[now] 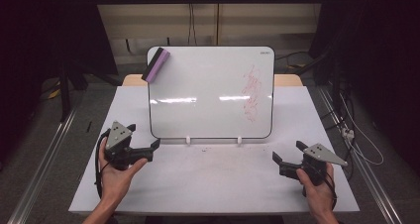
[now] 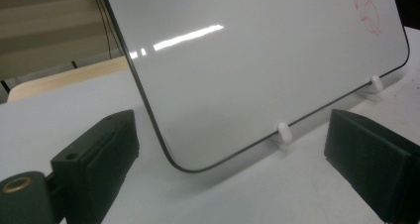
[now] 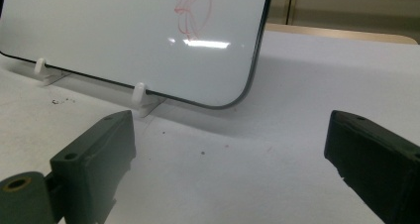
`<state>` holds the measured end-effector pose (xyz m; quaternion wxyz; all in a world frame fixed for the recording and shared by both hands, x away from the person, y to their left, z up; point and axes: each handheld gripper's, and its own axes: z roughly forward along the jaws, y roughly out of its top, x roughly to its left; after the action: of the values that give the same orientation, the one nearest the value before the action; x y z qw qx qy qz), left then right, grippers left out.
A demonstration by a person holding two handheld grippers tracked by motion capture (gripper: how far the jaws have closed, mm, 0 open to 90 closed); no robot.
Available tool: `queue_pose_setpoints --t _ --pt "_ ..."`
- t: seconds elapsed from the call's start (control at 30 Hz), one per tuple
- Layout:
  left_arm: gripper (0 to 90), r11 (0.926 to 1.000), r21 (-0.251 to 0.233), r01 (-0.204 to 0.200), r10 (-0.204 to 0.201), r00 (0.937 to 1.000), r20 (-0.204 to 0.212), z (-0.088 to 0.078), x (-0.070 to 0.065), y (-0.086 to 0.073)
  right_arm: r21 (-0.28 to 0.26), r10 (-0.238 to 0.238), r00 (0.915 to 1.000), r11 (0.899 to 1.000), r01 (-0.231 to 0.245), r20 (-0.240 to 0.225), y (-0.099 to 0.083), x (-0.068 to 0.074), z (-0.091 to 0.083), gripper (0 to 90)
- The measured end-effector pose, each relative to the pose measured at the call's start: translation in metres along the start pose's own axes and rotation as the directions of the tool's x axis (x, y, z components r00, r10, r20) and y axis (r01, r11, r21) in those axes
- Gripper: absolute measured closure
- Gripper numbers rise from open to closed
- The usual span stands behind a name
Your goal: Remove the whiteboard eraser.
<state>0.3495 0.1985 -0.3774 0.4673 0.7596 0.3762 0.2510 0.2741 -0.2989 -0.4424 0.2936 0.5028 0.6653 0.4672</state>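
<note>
High view — whiteboard (image 1: pixel 208 92) upright, long axis left-right; left gripper (image 1: pixel 148 151) and right gripper (image 1: pixel 283 158) jaws spread, empty.

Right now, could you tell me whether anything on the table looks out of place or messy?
The eraser sits tilted at the whiteboard's upper left corner, overhanging its edge. A red scribble marks the board's right side, and small dark specks lie before its feet.

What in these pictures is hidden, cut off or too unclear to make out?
- Red scribble on the whiteboard: too small in the high view to read; cut off by the top edge in both gripper views.
- Eraser: its underside is hidden against the board in the high view.
- Back of the whiteboard: faces away from every camera.
- Dark specks on the table: too small to identify.
</note>
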Motion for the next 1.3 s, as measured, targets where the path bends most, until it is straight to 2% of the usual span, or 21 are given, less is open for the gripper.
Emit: queue_pose_setpoints --t 0.07,0.2,0.33,0.5,0.6,0.63,0.67,0.8,0.87,0.97,1.07,1.13,1.3 --pt "8.0 1.0000 -0.007 0.003 -0.003 1.0000 -0.003 0.002 0.002 0.008 0.001 0.005 1.0000 1.000 -0.005 0.002 0.000 0.001 -0.001 5.4" --pt "9.2 0.9995 -0.029 -0.015 0.014 0.9995 -0.030 0.008 0.011 0.027 0.004 0.001 1.0000 1.000 -0.001 -0.001 -0.001 0.000 0.000 5.4" --pt "9.9 0.9979 -0.042 -0.050 0.047 0.9959 -0.077 0.013 0.017 0.040 0.004 -0.001 1.0000 1.000 0.001 -0.003 -0.001 0.000 0.000 5.3" --pt "10.3 0.9961 -0.049 -0.073 0.068 0.9930 -0.097 0.016 0.023 0.056 0.006 -0.004 1.0000 1.000 0.004 -0.003 0.000 0.000 0.001 5.3" --pt "11.2 0.9939 -0.068 -0.087 0.078 0.9885 -0.130 0.017 0.027 0.066 0.008 -0.009 0.9999 1.000 0.009 -0.007 0.000 0.002 0.002 5.3" --pt "11.2 0.9929 -0.060 -0.103 0.093 0.9848 -0.147 0.019 0.029 0.073 0.007 -0.009 0.9999 1.000 0.009 -0.008 0.000 0.002 0.002 5.3" --pt "11.3 0.9929 -0.060 -0.103 0.093 0.9848 -0.147 0.019 0.029 0.073 0.007 -0.009 0.9999 1.000 0.009 -0.008 0.000 0.002 0.002 5.3" --pt "13.1 0.9882 -0.043 -0.147 0.138 0.9753 -0.173 0.025 0.031 0.086 0.008 -0.013 0.9999 1.000 0.013 -0.011 0.000 0.003 0.002 5.3" --pt "13.6 0.9882 -0.048 -0.145 0.135 0.9764 -0.168 0.029 0.032 0.091 0.007 -0.012 0.9999 1.000 0.012 -0.012 0.000 0.003 0.002 5.3" --pt "14.5 0.9838 -0.063 -0.168 0.154 0.9702 -0.187 0.034 0.032 0.096 0.005 -0.014 0.9998 1.000 0.014 -0.012 0.000 0.003 0.002 5.3" --pt "15.7 0.9826 -0.075 -0.170 0.153 0.9688 -0.195 0.040 0.031 0.097 0.004 -0.017 0.9998 1.000 0.017 -0.011 0.001 0.003 0.001 5.3" --pt "18.8 0.9823 -0.066 -0.175 0.160 0.9686 -0.190 0.043 0.032 0.099 0.007 -0.016 0.9998 1.000 0.016 -0.013 0.001 0.003 0.001 5.3" --pt "22.6 0.9846 -0.079 -0.156 0.137 0.9696 -0.203 0.051 0.039 0.109 0.006 -0.017 0.9998 1.000 0.017 -0.013 0.001 0.003 0.002 5.3"
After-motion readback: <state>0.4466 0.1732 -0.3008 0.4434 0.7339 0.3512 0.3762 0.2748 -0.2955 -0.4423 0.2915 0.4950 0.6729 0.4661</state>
